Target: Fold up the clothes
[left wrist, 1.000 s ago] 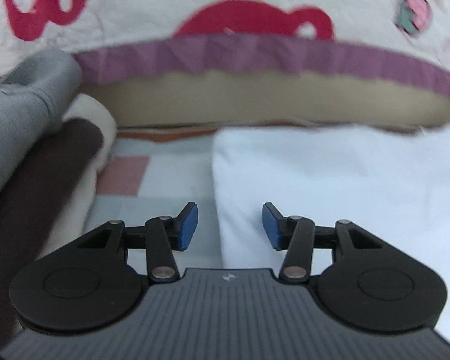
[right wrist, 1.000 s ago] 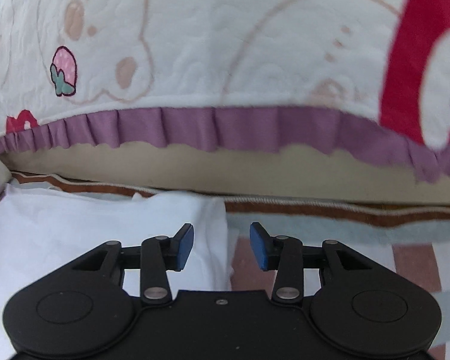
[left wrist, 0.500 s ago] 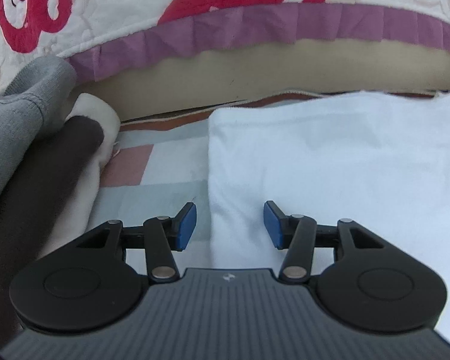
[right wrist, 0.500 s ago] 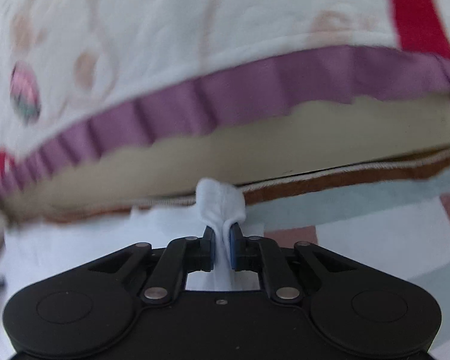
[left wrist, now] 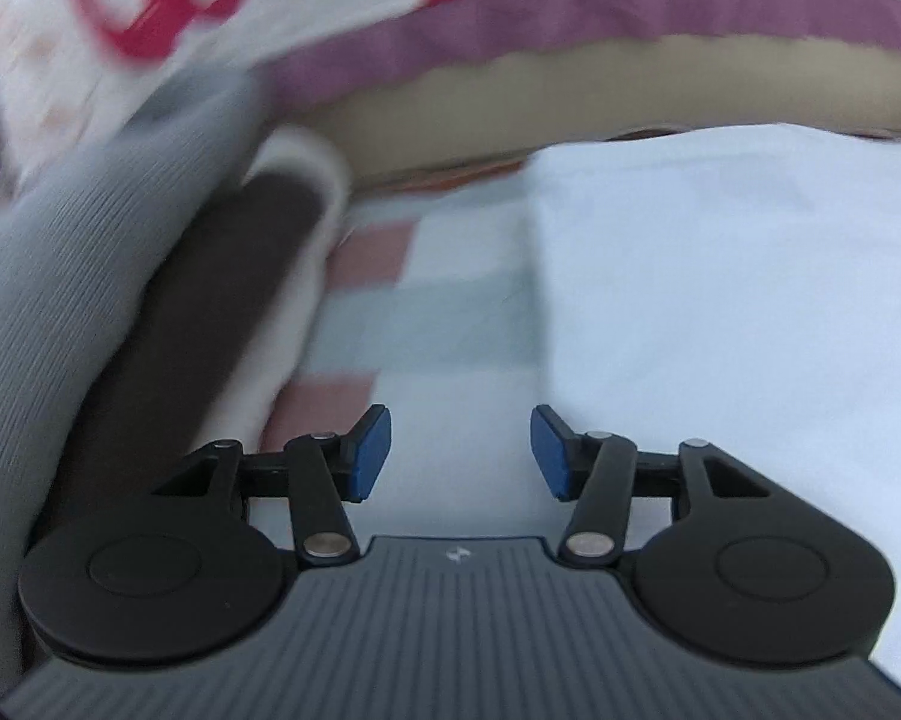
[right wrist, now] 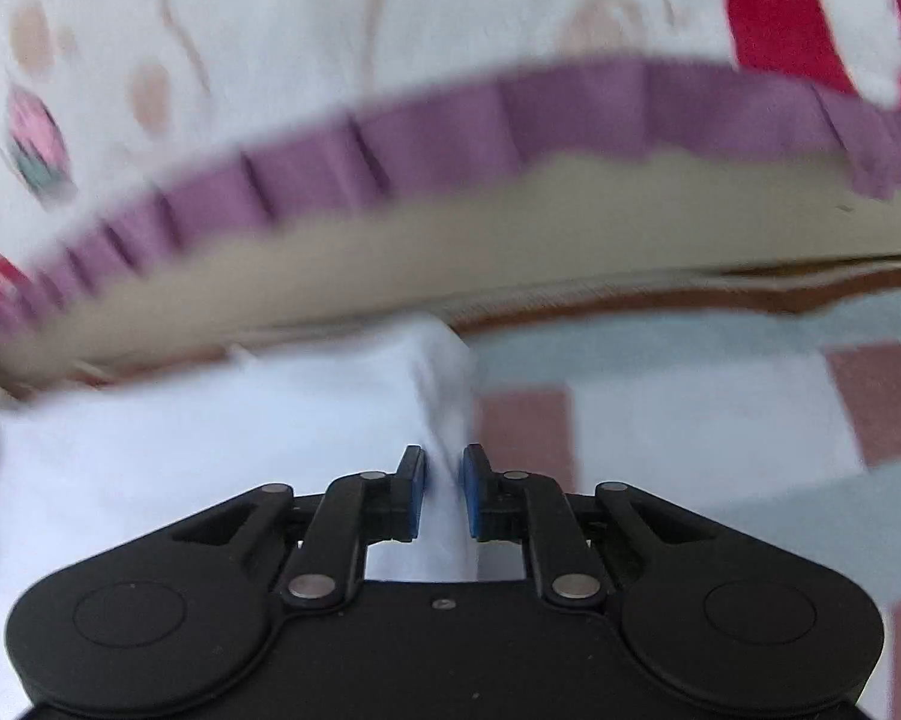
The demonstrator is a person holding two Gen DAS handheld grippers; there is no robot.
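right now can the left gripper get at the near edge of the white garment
Probably yes: the left gripper is open over the checked bedding, and the white garment edge lies just beside it, nothing between.

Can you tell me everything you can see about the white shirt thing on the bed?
The white cloth looks soft, thin and plain, with no print. It lies mostly flat on the checked bedcover, just below the quilt's purple frill. Its left edge runs straight; the left gripper hangs open beside that edge. At the right edge a bunched ridge stands between the right gripper pads, which have just been opening.
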